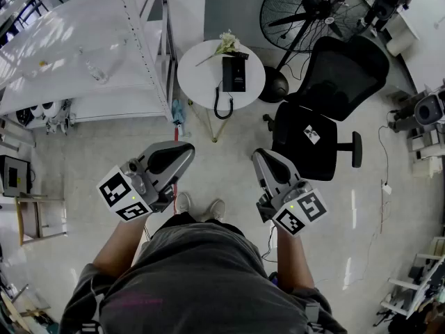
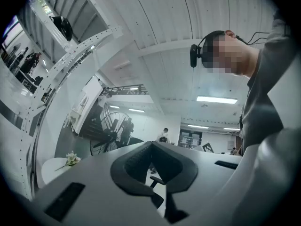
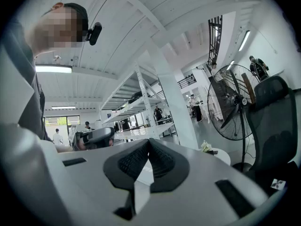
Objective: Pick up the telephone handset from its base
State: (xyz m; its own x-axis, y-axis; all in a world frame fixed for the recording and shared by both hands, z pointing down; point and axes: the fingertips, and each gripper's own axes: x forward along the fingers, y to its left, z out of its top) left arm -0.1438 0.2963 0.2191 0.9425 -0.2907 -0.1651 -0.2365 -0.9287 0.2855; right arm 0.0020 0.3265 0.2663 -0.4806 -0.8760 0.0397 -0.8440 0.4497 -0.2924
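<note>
A black telephone [image 1: 234, 74] lies on a small round white table [image 1: 201, 75], its handset resting on the base and its coiled cord [image 1: 222, 105] looping toward the table's near edge. A white flower sprig [image 1: 227, 44] lies beside it. Both grippers hover well short of the table, at waist height. My left gripper [image 1: 185, 149] is shut with nothing between its jaws, and so is my right gripper [image 1: 258, 156]. The left gripper view shows the closed left gripper [image 2: 151, 145] with the table [image 2: 52, 167] low at the left. The right gripper view shows the closed right gripper [image 3: 148, 142]; the table [image 3: 222, 156] is far off.
A black office chair [image 1: 327, 106] stands right of the table, with a floor fan [image 1: 313, 12] behind it. White metal shelving [image 1: 104, 47] fills the left side. Cables run over the floor at the right. The person's shoes [image 1: 200, 206] stand on open floor before the table.
</note>
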